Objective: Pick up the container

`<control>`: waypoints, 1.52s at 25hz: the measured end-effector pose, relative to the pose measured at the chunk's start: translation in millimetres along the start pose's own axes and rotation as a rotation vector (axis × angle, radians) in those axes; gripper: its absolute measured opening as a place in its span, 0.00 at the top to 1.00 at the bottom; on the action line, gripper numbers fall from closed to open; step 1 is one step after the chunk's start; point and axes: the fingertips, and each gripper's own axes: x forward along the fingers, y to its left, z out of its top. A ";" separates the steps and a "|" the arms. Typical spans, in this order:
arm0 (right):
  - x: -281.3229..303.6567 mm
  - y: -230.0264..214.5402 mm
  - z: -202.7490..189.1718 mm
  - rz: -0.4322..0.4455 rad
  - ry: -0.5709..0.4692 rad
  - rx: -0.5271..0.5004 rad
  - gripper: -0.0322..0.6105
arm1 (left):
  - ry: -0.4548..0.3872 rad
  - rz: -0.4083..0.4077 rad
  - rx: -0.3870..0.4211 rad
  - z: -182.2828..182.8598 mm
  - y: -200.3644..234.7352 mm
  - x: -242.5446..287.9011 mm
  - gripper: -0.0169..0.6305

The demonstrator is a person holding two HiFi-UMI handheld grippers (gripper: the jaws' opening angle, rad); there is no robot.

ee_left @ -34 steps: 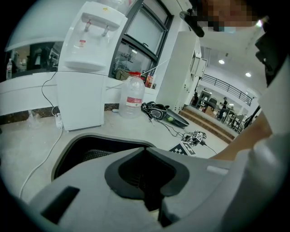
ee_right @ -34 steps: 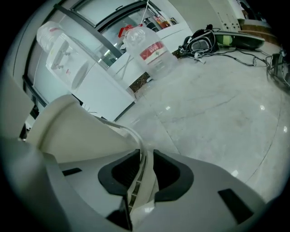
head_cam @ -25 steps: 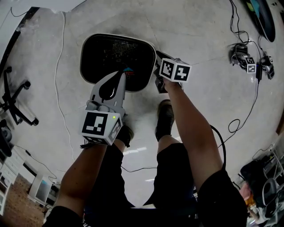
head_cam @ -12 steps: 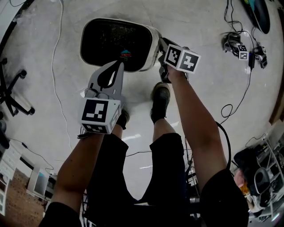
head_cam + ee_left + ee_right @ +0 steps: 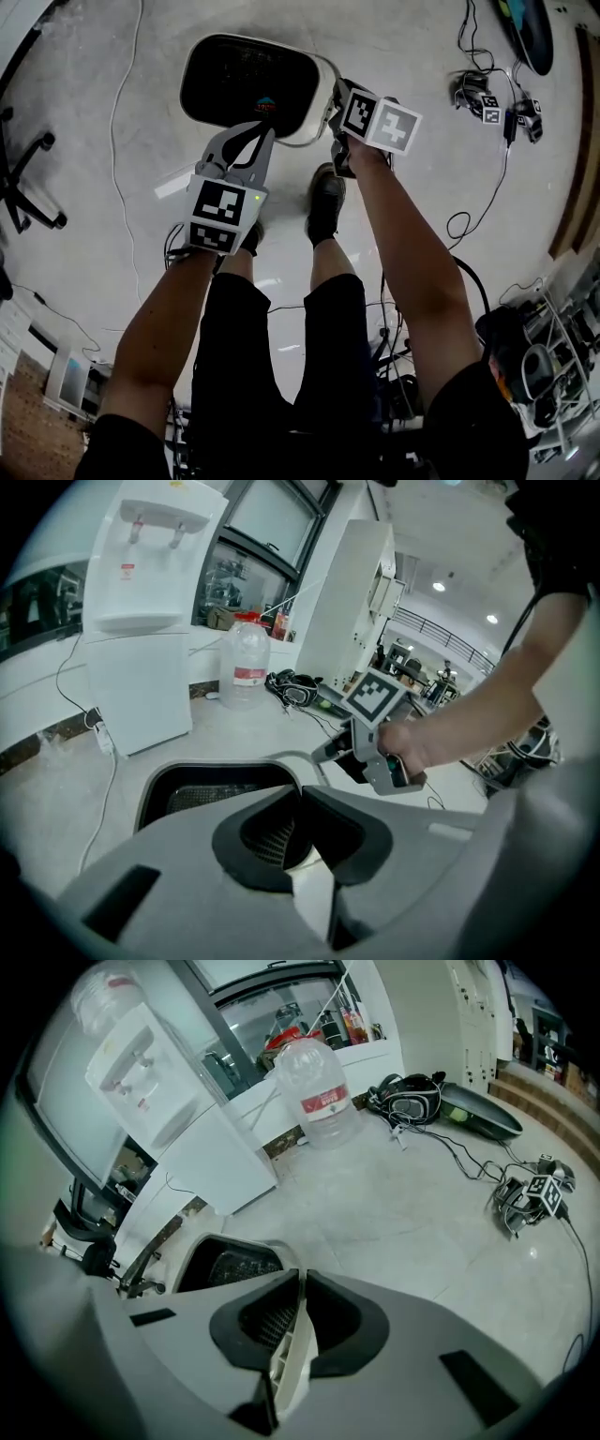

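The container point(image 5: 298, 128) is a white-rimmed bin with a black mesh inside, and it hangs tilted above the floor ahead of my feet. My right gripper point(image 5: 336, 105) is shut on its right rim. In the right gripper view that ribbed white rim point(image 5: 292, 1340) runs straight between the closed jaws. My left gripper point(image 5: 265, 129) is shut, with its tips over the near rim. In the left gripper view the jaws meet in front of the container point(image 5: 183, 794), and I see nothing clamped between the left gripper point(image 5: 301, 792) tips. The right gripper point(image 5: 323, 754) shows there too, in the person's hand.
A white water dispenser point(image 5: 141, 621) and a large water bottle point(image 5: 319, 1091) stand by the wall beyond the container. Cables and marker cubes point(image 5: 492, 105) lie on the floor at the right. A chair base point(image 5: 23, 178) is at the left. Shoes point(image 5: 323, 202) stand just behind the container.
The right gripper has raised the container's right side, so its outer wall now shows. The left gripper has stayed shut and moved forward to the near rim.
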 end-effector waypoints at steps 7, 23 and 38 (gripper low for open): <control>-23.1 26.5 17.4 0.027 -0.002 0.004 0.91 | 0.070 -0.101 -0.019 -9.0 -20.7 17.7 0.73; -46.6 102.0 51.2 0.314 -0.057 -0.005 0.93 | 0.188 -0.325 0.032 -16.4 -42.0 47.4 0.79; -54.4 162.9 43.9 0.516 -0.030 -0.165 0.93 | 0.213 -0.145 0.066 0.1 -3.0 19.2 0.76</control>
